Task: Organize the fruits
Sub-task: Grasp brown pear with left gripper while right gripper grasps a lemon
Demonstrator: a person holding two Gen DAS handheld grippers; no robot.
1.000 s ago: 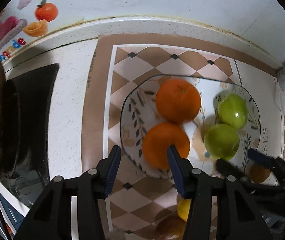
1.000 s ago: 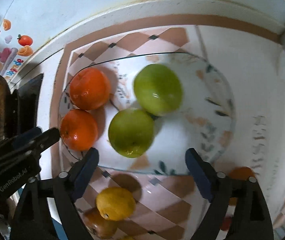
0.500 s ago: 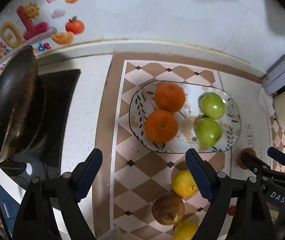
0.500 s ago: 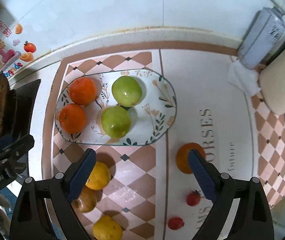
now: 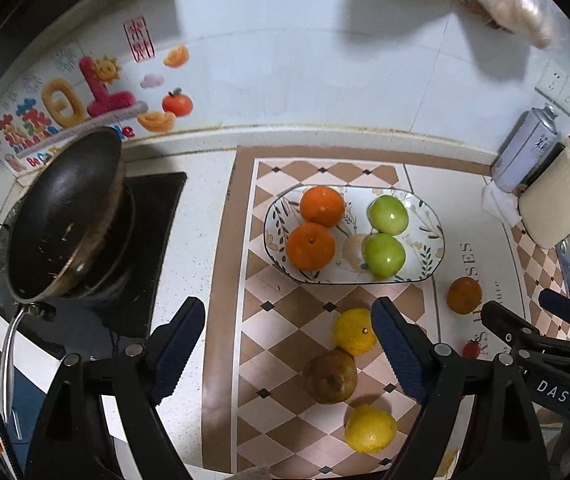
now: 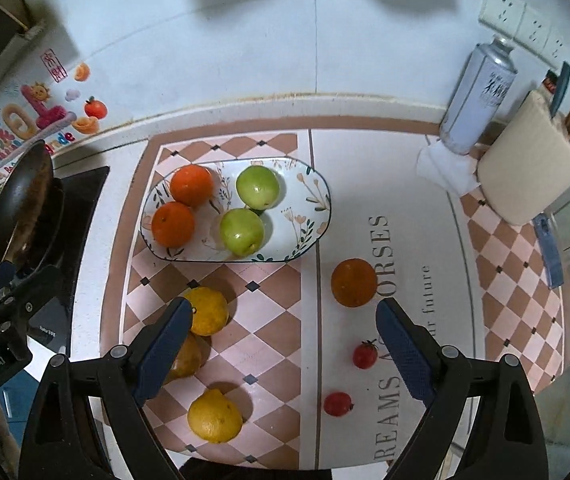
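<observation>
An oval flower-patterned plate [image 5: 431,258] [image 6: 317,216] on the checkered mat holds two oranges [image 5: 311,246] [image 6: 173,224] on its left and two green apples [image 5: 385,255] [image 6: 242,231] on its right. Loose on the mat nearer me lie two lemons [image 5: 354,331] [image 6: 215,415], a brown pear [image 5: 329,376] [image 6: 183,356], a dark orange [image 5: 464,295] [image 6: 353,282] and two small red tomatoes [image 6: 365,354]. Both grippers hang high above the counter. My left gripper [image 5: 287,354] is open and empty. My right gripper [image 6: 285,354] is open and empty too.
A black wok [image 5: 65,212] sits on the stove [image 5: 157,216] at the left. At the back right stand a spray can [image 6: 479,96], a crumpled tissue [image 6: 443,164] and a beige block [image 6: 531,168]. A sticker-decorated tiled wall [image 5: 285,60] backs the counter.
Both grippers rose and pulled back from the plate, so much more of the counter shows. The left jaws widened from close beside the near orange, which stayed on the plate.
</observation>
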